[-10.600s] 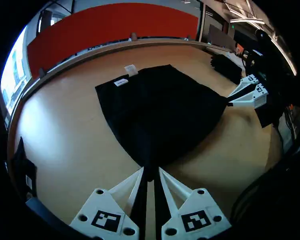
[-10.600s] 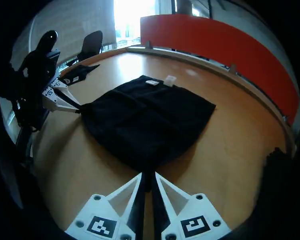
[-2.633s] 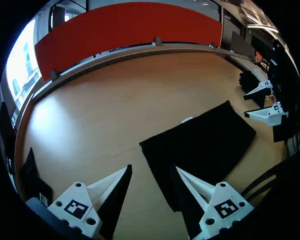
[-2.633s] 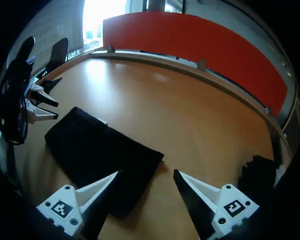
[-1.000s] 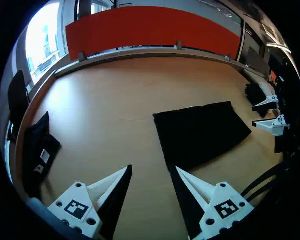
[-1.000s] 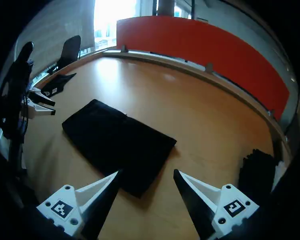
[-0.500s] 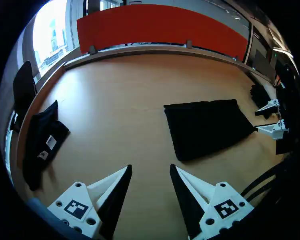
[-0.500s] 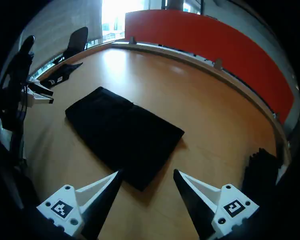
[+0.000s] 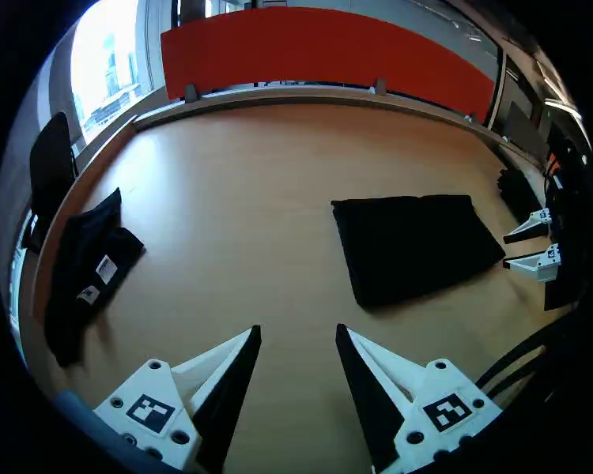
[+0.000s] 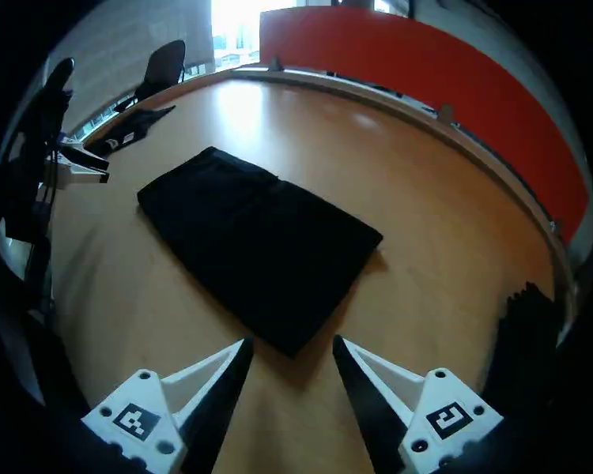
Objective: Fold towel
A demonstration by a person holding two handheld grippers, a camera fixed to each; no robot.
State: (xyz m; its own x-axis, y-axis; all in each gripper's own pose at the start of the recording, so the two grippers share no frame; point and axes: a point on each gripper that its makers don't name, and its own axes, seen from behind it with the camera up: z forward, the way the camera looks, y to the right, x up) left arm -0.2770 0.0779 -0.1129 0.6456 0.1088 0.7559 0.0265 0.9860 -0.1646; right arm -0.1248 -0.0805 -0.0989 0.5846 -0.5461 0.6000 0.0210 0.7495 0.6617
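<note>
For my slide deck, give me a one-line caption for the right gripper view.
Open right gripper faces the near corner of a folded black towel on a wooden table.

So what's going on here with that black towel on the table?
A person holds a two-finger gripper in each hand over a wooden table. The black towel lies flat on it, folded into a neat rectangle. The left gripper and the right gripper are both open and empty, and neither touches the towel. A heap of dark cloth sits near the table's edge.
</note>
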